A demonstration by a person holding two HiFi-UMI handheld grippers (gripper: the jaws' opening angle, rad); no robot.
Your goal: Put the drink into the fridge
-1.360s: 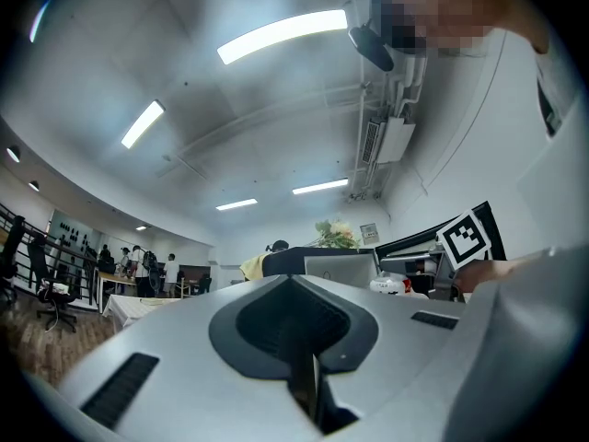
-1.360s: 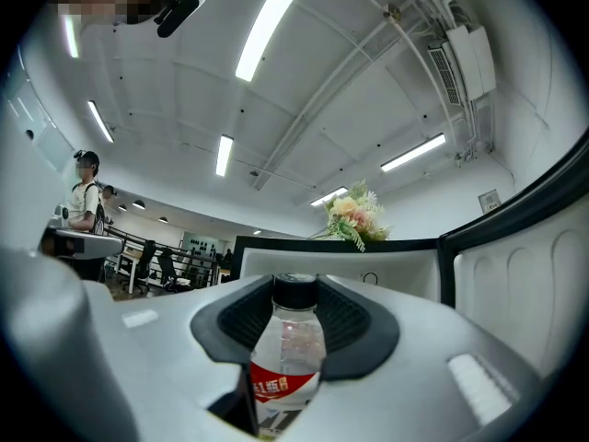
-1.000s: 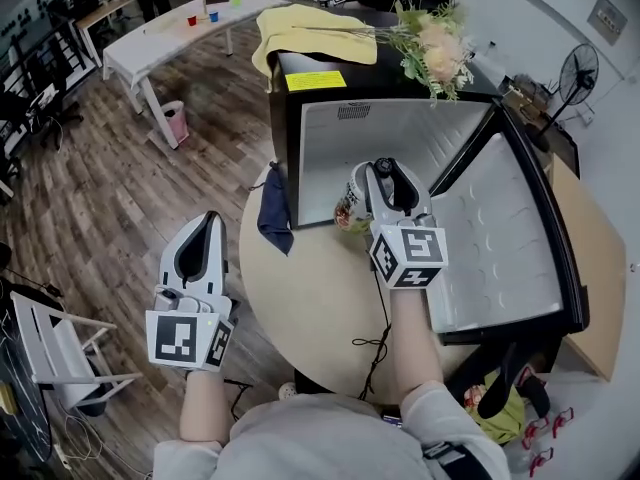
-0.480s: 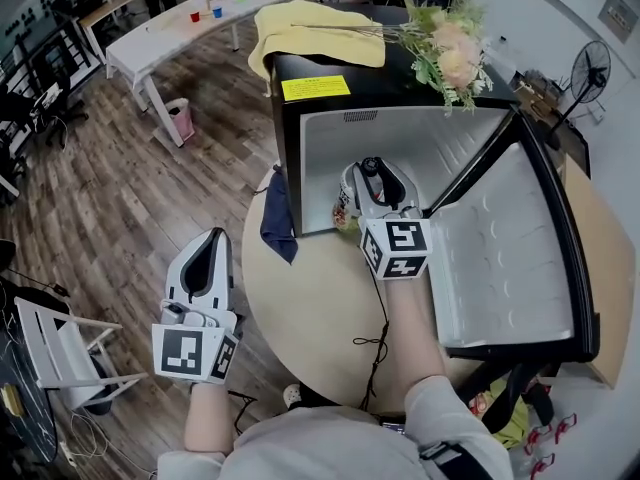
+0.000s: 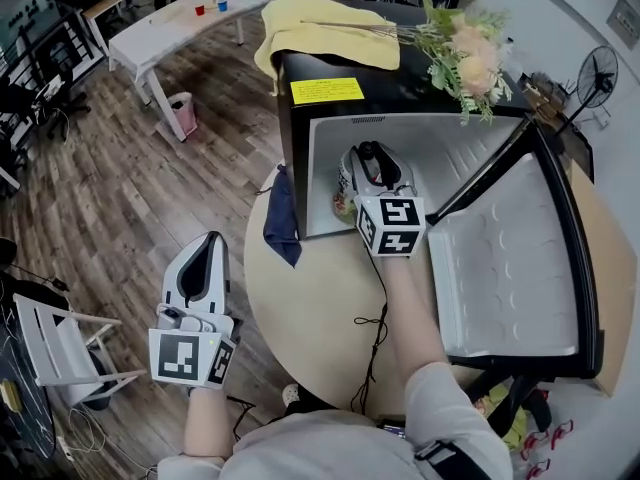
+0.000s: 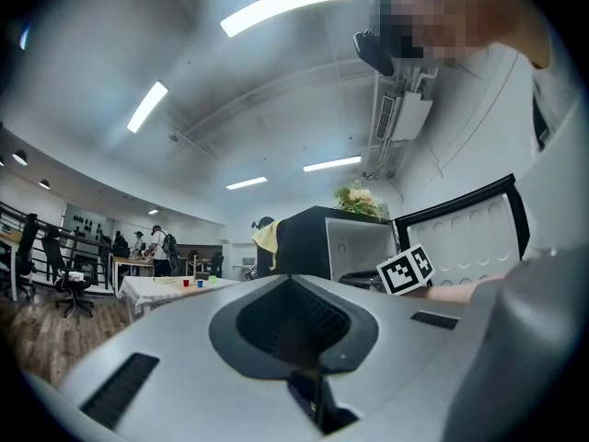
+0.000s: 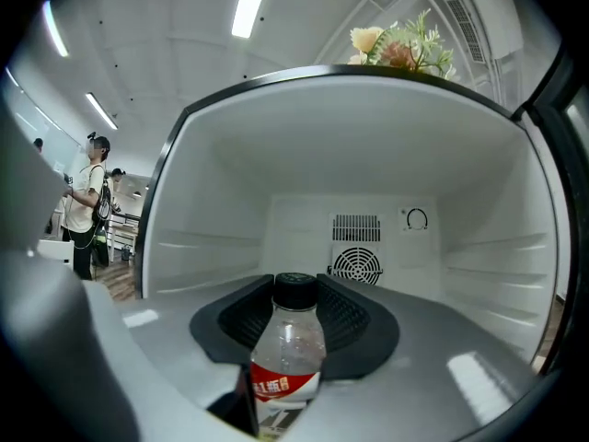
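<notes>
The fingers of the right gripper point(image 7: 296, 293) are grasping the drink point(image 7: 290, 357), a clear bottle with a black cap and a red and white label, which is standing upright between them. Past the cap, the right gripper view is looking straight into the white inside of the fridge point(image 7: 396, 155), where a round fan grille point(image 7: 356, 263) and a dial point(image 7: 416, 218) are showing on the back wall. In the head view the right gripper point(image 5: 372, 168) is holding the drink point(image 5: 346, 190) at the mouth of the black fridge point(image 5: 400, 93), low at the front of the cavity, while the fridge door point(image 5: 510, 258) is standing wide open to the right. The fridge is sitting on a round desk point(image 5: 310, 308), with flowers point(image 5: 465, 53) and a yellow cloth point(image 5: 320, 33) lying on its top and a dark blue cloth point(image 5: 282, 218) hanging just beside its left wall. The fingers of the left gripper point(image 6: 290, 288) are clenched together with nothing between them; the left gripper point(image 5: 212, 240) is hovering over the wooden floor point(image 5: 130, 188), left of the desk and well apart from the fridge.
</notes>
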